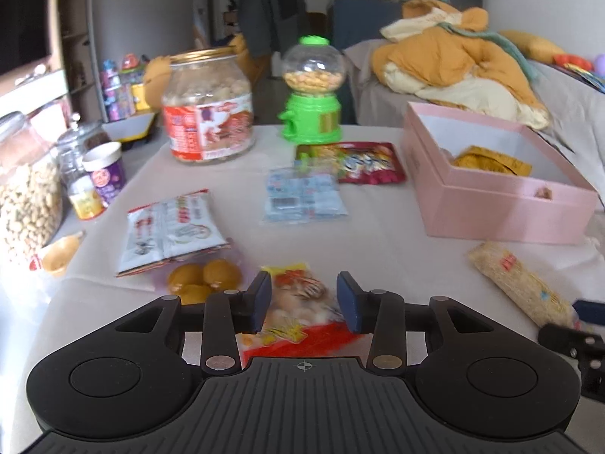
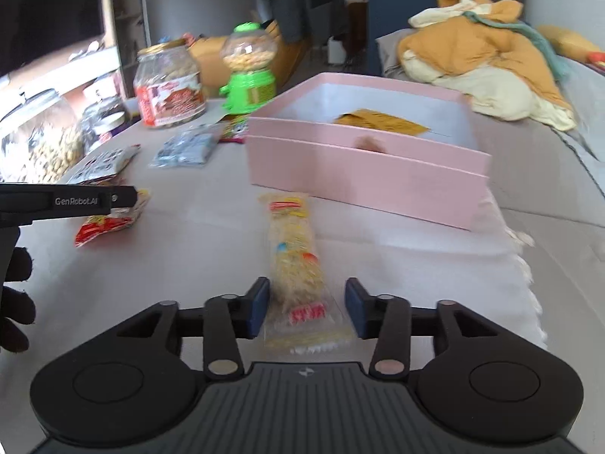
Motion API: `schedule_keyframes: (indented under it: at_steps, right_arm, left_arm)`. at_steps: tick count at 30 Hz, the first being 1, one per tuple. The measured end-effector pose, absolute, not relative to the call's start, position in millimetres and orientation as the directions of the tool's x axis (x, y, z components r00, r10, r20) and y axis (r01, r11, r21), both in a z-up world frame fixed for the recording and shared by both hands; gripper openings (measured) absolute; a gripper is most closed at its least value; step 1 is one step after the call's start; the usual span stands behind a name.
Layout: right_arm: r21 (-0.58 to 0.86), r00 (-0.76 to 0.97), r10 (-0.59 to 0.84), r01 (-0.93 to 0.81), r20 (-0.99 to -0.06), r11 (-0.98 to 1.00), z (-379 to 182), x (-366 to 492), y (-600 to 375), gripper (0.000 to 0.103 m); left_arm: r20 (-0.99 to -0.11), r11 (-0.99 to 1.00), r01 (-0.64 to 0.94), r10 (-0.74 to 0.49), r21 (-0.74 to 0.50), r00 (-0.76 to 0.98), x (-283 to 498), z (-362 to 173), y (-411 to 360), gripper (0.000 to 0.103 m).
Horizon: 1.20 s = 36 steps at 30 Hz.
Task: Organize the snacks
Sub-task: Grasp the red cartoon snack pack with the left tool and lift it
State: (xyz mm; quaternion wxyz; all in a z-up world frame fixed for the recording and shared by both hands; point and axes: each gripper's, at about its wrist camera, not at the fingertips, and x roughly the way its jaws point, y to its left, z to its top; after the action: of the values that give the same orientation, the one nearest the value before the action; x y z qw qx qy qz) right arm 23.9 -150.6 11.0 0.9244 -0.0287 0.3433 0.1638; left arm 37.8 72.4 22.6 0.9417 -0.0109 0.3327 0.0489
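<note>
left gripper (image 1: 304, 299): jaws apart, straddling red-yellow snack packet (image 1: 298, 310). right gripper (image 2: 307, 308): jaws apart around rice-cracker pack (image 2: 297, 261); pink box (image 2: 363, 174) at 12 o'clock.

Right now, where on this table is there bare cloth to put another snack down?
Bare cloth lies between the red packet and the rice bar, and in front of the pink box. The far left is crowded with jars and packets.

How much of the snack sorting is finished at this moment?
Early. Done: only one yellow packet lies in the pink box. In hand: nothing gripped; left gripper straddles the red-yellow packet, right gripper the rice bar. Left: several packets on the table.
</note>
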Motion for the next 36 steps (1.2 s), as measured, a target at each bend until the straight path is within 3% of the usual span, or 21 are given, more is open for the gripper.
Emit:
schedule_keyframes:
  at_steps: [1, 3, 10, 14, 16, 19, 22, 29, 32, 36]
  right_arm:
    - [0.073, 0.713, 0.289, -0.318, -0.639, 0.945, 12, 23, -154, 0.052]
    - [0.09, 0.716, 0.289, -0.303, -0.636, 0.949, 12, 24, -158, 0.068]
    - [0.15, 0.711, 0.312, -0.282, -0.63, 0.947, 9, 27, -167, 0.07]
    - [0.146, 0.709, 0.314, -0.289, -0.631, 0.946, 8, 25, -165, 0.077]
    - [0.134, 0.71, 0.309, -0.292, -0.633, 0.947, 8, 24, -164, 0.078]
    - [0.125, 0.709, 0.305, -0.296, -0.635, 0.947, 7, 24, -161, 0.08]
    - [0.123, 0.71, 0.304, -0.296, -0.635, 0.947, 7, 23, -160, 0.081]
    - [0.124, 0.708, 0.307, -0.299, -0.636, 0.946, 7, 23, -160, 0.082]
    - [0.124, 0.708, 0.308, -0.3, -0.636, 0.946, 7, 22, -159, 0.084]
    - [0.118, 0.706, 0.306, -0.303, -0.638, 0.946, 6, 22, -158, 0.084]
  left_arm:
    - [-0.632, 0.997, -0.08, 0.07, 0.013, 0.771, 37, 22, 69, 0.047]
    - [-0.635, 0.999, -0.039, 0.045, 0.023, 0.772, 34, 22, 62, 0.05]
    - [-0.626, 0.997, -0.077, 0.062, 0.004, 0.777, 25, 22, 69, 0.053]
    - [-0.62, 0.994, -0.109, 0.09, 0.008, 0.779, 22, 21, 77, 0.053]
    - [-0.621, 0.994, -0.102, 0.06, -0.032, 0.782, 20, 22, 80, 0.05]
    - [-0.625, 0.998, -0.003, -0.034, -0.059, 0.78, 18, 23, 76, 0.055]
    - [-0.616, 0.982, 0.041, -0.148, -0.184, 0.774, 13, 28, 85, 0.055]
    - [-0.617, 0.912, -0.211, -0.055, -0.351, 0.785, 1, 29, 136, 0.052]
    - [-0.668, 0.903, -0.245, -0.059, -0.353, 0.742, 18, 19, 138, 0.053]
    - [-0.671, 0.956, -0.17, -0.036, -0.238, 0.74, 38, 20, 108, 0.059]
